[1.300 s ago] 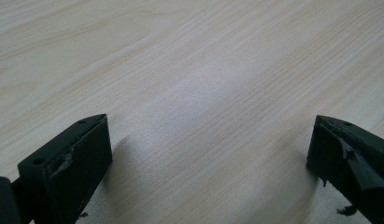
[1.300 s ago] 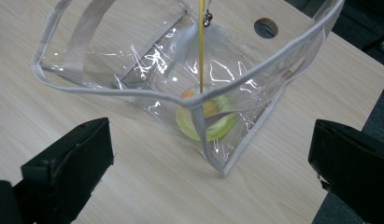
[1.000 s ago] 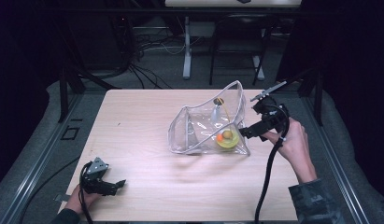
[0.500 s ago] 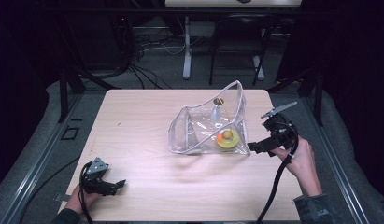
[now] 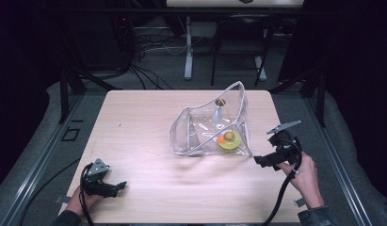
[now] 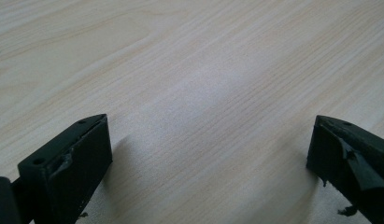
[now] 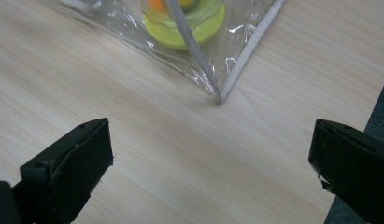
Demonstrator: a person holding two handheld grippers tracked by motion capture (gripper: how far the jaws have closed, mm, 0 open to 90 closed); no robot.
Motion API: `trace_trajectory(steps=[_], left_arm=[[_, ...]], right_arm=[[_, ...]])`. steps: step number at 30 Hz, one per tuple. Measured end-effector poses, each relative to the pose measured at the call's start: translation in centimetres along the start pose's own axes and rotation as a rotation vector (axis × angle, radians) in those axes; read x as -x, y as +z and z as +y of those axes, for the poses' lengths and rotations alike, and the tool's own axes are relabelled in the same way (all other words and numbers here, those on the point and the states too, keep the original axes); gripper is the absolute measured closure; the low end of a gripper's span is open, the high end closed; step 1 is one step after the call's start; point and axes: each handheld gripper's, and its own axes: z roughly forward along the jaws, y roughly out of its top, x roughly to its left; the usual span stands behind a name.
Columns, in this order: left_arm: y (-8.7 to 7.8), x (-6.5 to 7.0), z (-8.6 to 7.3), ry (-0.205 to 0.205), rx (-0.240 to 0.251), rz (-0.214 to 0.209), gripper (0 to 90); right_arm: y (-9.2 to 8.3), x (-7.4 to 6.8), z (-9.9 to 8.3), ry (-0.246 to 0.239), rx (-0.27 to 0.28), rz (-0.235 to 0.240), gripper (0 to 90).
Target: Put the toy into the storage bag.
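Lab: dark curtains (image 5: 36, 61), floor cables (image 5: 149, 52), rig frame (image 5: 68, 84).

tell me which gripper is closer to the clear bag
The right gripper: it sits just off the clear bag's near right corner, apart from it. The left gripper rests far off at the table's front left.

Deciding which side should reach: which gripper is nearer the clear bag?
Right. The right gripper sits just off the clear bag at its near right corner; the left gripper lies far off at the table's near left.

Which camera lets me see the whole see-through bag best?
The high view: the whole clear bag stands open on the table, things inside. The right gripper view catches just its near corner and a yellow-green lid. The left gripper view faces bare wood.
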Motion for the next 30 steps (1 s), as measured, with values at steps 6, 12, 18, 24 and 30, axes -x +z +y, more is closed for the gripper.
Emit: trace_trajectory(steps=[6,12,18,24,30], left_arm=[[0.0,0.0,0.0,-0.003,0.002,0.001,0.0],[0.0,0.0,0.0,-0.001,0.001,0.000,0.0],[0.0,0.0,0.0,-0.002,0.001,0.001,0.0],[0.0,-0.1,0.0,0.000,0.001,0.003,0.0],[0.0,-0.1,0.0,0.001,-0.001,0.002,0.0]], right_arm=[[1.5,0.5,-2.3,0.016,0.012,-0.004,0.0],[3.0,0.7,-3.9,0.016,0.006,-0.014,0.0],[5.3,1.1,-5.7,0.039,-0.039,-0.012,0.0],[6.6,1.4,-7.1,0.045,-0.092,-0.054,0.0],[7.0,1.3,-7.7,0.043,-0.129,-0.068,0.0]])
